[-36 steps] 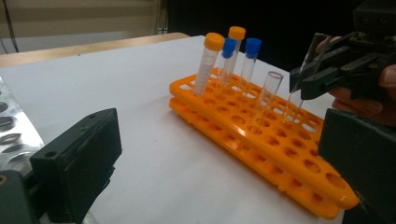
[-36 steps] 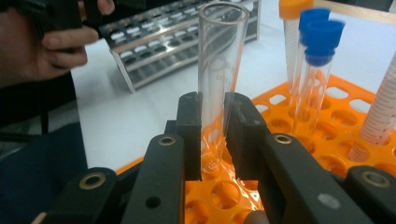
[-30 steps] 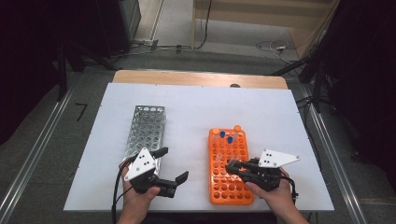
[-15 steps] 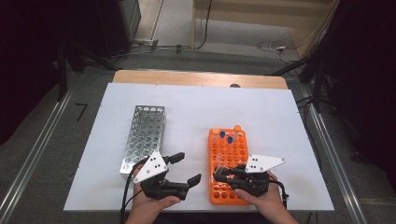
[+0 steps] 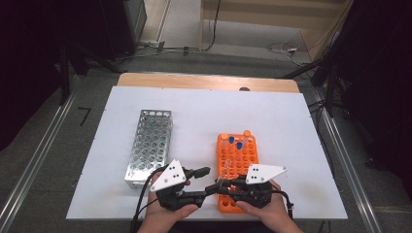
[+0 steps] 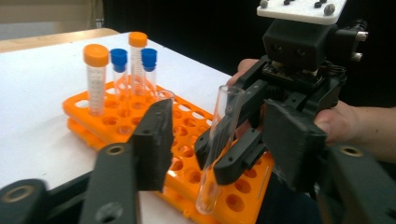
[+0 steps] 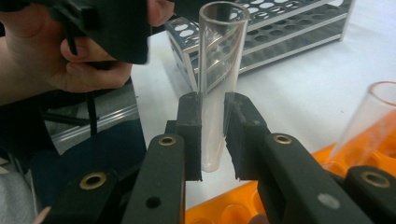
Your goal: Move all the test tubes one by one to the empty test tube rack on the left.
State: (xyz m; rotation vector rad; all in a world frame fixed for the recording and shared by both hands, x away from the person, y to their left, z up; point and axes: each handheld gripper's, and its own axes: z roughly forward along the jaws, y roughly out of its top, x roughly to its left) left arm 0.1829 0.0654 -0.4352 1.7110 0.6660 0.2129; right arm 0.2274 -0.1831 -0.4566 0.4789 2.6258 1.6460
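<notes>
Metal rack (image 5: 148,145) left of plastic rack (image 5: 241,162)

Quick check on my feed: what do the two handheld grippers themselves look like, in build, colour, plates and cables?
Both are matte black. The left gripper and right gripper each carry a white three-cornered plate with dark screws on top. Each jaw arm is flat and black with brass-coloured pivot rings, ending in a blocky black pad. A black cable trails from the left one. No sleeves show at the hands.

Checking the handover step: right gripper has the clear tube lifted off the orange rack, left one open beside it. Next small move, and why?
Probably close the left gripper on the clear test tube. The right gripper clamps the tube near its lower end, clear of the orange rack, and in the left gripper view the tube sits between the left's open jaws. The metal rack lies on the left side, suggesting a handover.
</notes>
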